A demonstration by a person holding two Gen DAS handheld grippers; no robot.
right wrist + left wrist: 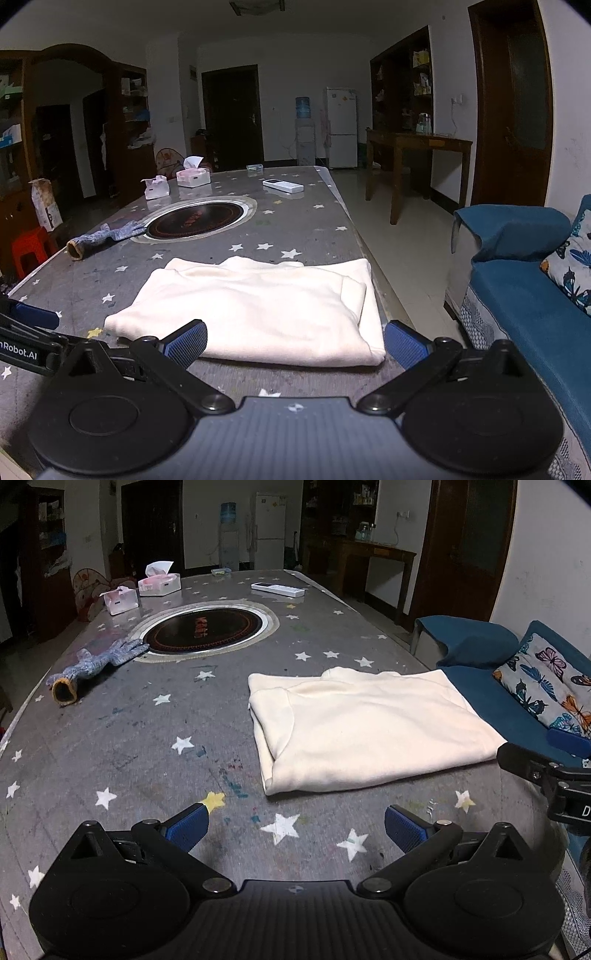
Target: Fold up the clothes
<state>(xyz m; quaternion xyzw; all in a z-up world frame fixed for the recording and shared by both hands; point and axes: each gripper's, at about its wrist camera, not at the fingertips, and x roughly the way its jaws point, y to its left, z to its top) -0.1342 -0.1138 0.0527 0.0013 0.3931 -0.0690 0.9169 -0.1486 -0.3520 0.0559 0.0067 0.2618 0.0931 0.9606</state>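
Table: the grey star-printed table carries everything; the landmark for what follows is the cream garment.
Sofa: a blue sofa stands off the table's edge, beyond the garment's right side.
Garment: the cream garment lies flat on the table, already folded into a compact rectangle, its long axis running left to right across both views, its right end at the table's edge.
Cooker ring: a round inset hob sits well beyond the garment, with a grey glove to its left.
Right gripper: the right gripper is spread wide and holds nothing; the garment's near edge lies just ahead, between its blue pads.
Left gripper: the left gripper is also spread wide and empty, near the garment's near-left corner, the cloth ahead and to its right.
Key relation: I judge the right gripper the nearer, squared to the long near edge; any further fold would likely go across that axis.
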